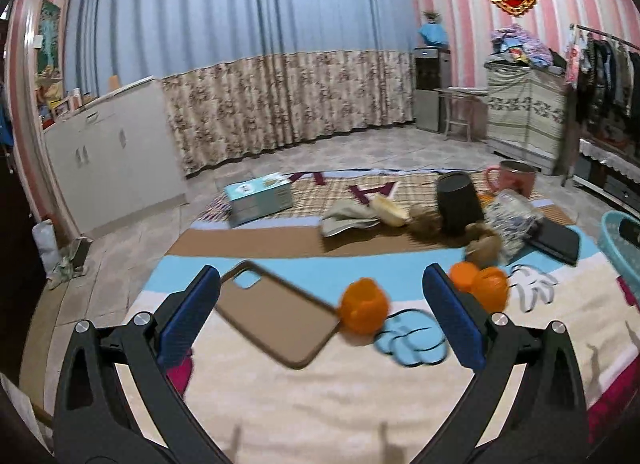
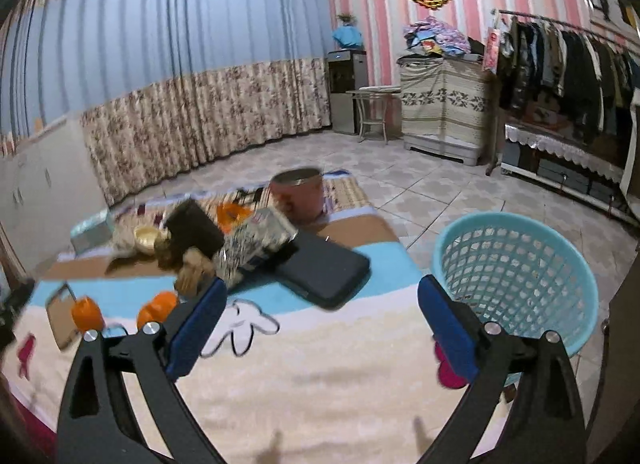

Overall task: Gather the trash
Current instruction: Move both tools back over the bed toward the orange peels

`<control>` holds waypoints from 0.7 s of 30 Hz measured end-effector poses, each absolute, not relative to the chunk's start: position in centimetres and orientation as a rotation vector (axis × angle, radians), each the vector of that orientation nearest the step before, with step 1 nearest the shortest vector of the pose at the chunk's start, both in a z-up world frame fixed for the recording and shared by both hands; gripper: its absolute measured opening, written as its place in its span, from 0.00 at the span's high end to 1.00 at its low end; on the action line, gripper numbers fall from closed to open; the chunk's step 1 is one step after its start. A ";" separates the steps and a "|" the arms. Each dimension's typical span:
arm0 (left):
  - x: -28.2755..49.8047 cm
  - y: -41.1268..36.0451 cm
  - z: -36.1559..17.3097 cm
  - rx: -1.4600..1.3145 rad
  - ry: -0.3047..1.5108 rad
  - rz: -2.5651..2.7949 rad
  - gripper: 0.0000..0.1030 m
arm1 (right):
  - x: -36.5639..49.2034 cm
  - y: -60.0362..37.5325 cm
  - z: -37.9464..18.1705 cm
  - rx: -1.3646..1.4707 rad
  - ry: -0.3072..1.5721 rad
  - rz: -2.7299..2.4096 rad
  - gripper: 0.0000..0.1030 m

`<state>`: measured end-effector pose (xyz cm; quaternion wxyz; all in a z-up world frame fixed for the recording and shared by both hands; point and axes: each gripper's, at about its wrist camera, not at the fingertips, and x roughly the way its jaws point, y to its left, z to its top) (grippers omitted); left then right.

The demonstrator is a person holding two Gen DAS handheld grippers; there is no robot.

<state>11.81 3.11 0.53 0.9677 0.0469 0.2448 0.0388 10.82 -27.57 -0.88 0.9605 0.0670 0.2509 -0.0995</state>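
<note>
Orange peel pieces [image 1: 363, 306] lie on the cartoon blanket [image 1: 320, 404], one between my left gripper's [image 1: 322, 304] open fingers and a pair [image 1: 480, 284] just right of it. A crumpled clear plastic wrapper [image 1: 510, 219] and brown scraps [image 1: 484, 250] lie further back. A teal mesh basket [image 2: 516, 276] stands on the floor beside the blanket, just beyond my open, empty right gripper [image 2: 320, 316]. The peels [image 2: 86, 314] and the wrapper [image 2: 256, 240] show at the left in the right wrist view.
A brown phone case [image 1: 276, 316], a black wallet-like case [image 2: 324, 268], a black cup on its side [image 1: 458, 201], a pink mug [image 1: 514, 177], a teal box [image 1: 260, 195] and a cloth [image 1: 352, 215] lie on the blanket. Cabinets, curtains and a clothes rack line the room.
</note>
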 end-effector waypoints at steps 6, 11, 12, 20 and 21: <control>12.8 4.7 -1.6 0.030 0.568 0.036 0.05 | 11.5 -26.7 -2.1 0.102 0.548 -0.195 0.08; 14.0 4.3 -3.0 0.016 0.622 0.011 0.05 | 11.7 -26.4 -2.6 0.082 0.558 -0.198 0.08; 14.1 4.1 -3.3 0.016 0.632 0.010 0.05 | 11.9 -26.3 -2.7 0.081 0.563 -0.198 0.08; 17.1 2.6 -4.6 0.054 0.677 -0.006 0.06 | 12.5 -26.0 -3.4 0.085 0.582 -0.192 0.08; 17.4 2.4 -4.8 0.059 0.693 -0.016 0.11 | 12.7 -25.9 -3.5 0.085 0.589 -0.189 0.08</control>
